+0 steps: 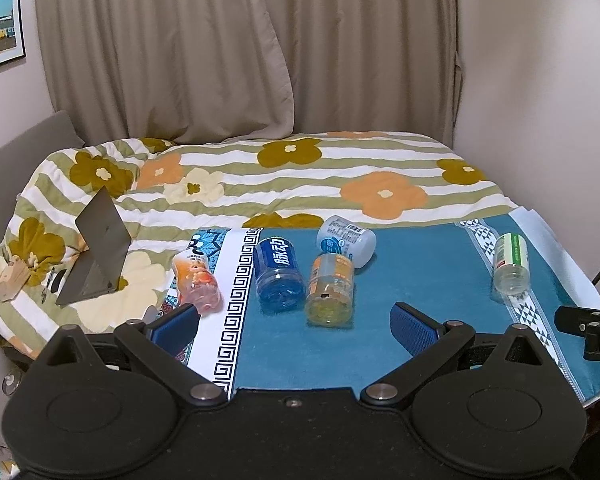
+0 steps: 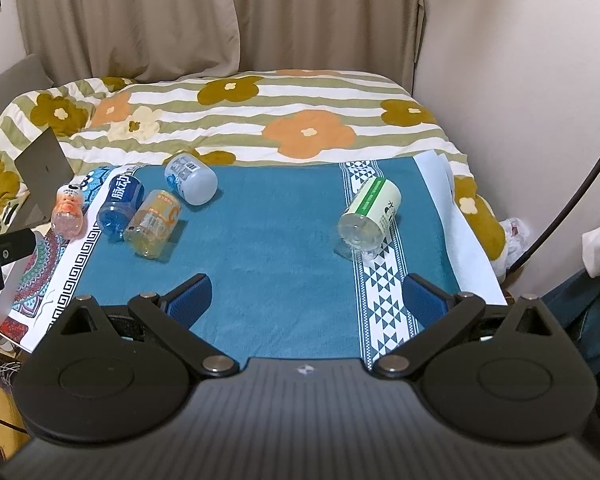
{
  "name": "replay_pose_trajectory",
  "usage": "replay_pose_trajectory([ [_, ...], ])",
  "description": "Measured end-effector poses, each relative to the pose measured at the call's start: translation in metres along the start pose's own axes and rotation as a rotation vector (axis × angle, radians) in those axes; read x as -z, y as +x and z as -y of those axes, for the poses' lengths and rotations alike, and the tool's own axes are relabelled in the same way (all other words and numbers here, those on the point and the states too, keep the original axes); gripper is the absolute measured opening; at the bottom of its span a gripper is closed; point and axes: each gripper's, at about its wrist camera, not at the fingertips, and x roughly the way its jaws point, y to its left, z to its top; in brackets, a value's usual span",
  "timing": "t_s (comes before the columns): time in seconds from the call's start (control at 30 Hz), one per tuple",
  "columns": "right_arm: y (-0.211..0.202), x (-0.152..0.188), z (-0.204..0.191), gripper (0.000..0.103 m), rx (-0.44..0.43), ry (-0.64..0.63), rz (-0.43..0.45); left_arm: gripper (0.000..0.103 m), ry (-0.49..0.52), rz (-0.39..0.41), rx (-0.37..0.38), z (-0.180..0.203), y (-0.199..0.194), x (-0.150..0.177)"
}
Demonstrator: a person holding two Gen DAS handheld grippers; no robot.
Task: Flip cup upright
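Note:
Several cut bottle cups lie on their sides on a blue cloth (image 1: pixel 420 280). At the left are a pink cup (image 1: pixel 198 282), a blue cup (image 1: pixel 278 274), an orange cup (image 1: pixel 330 290) and a pale blue-white cup (image 1: pixel 346 240). A green-labelled clear cup (image 1: pixel 511 263) lies alone at the right; it also shows in the right wrist view (image 2: pixel 369 214). My left gripper (image 1: pixel 296 326) is open and empty just short of the orange cup. My right gripper (image 2: pixel 308 302) is open and empty, short of the green-labelled cup.
The cloth (image 2: pixel 268 240) lies on a bed with a flowered quilt (image 1: pixel 300 176). A half-open grey laptop (image 1: pixel 96 248) stands on the quilt at the left. Curtains (image 1: pixel 240 40) hang behind. A wall (image 2: pixel 520 80) and a black cable (image 2: pixel 572 196) are at the right.

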Motion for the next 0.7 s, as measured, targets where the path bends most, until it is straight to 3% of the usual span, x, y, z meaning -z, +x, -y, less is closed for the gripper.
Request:
replay_pose_trajectory([
  [0.7, 0.0008, 0.0021, -0.0028, 0.103, -0.006, -0.006, 0.000, 0.103, -0.006, -0.011, -0.013, -0.0013, -0.0010, -0.0015],
])
